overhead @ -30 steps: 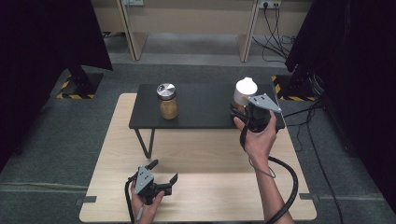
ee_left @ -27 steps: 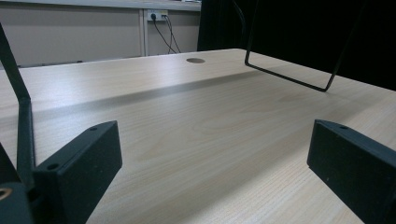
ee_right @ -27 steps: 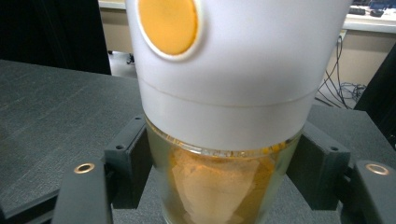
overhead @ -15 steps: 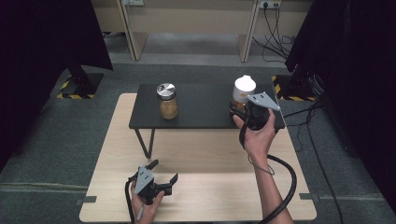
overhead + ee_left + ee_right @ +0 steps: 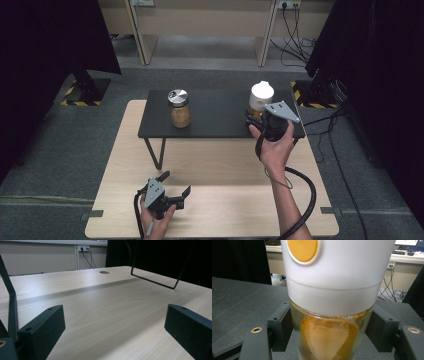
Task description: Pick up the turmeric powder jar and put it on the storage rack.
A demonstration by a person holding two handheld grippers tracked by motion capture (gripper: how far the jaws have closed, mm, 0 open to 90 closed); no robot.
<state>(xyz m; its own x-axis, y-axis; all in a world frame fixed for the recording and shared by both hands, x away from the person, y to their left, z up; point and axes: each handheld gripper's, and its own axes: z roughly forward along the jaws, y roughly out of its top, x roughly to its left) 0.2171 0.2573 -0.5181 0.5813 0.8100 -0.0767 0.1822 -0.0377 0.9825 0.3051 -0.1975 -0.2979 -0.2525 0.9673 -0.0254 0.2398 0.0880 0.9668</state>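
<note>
The right gripper (image 5: 329, 340) is clenched on the white-capped jar (image 5: 332, 315): in the right gripper view its two black jaws press against the glass from either side, just below the cap, and orange powder shows through the glass with a round orange spot on the cap above. The high view adds what that close look cannot: the white-capped jar (image 5: 261, 97) stands upright near the right end of the black shelf (image 5: 215, 127), with the right gripper (image 5: 255, 119) reaching to it from the near side. A second jar with a metal lid (image 5: 179, 108) stands on the same shelf, well apart to the left. The left gripper (image 5: 175, 187) rests low over the wooden table (image 5: 225, 200), near its front edge. The left gripper view shows its jaws spread wide with bare wood grain between them, grasping nothing, and a thin black shelf leg (image 5: 155, 281) farther off.
</note>
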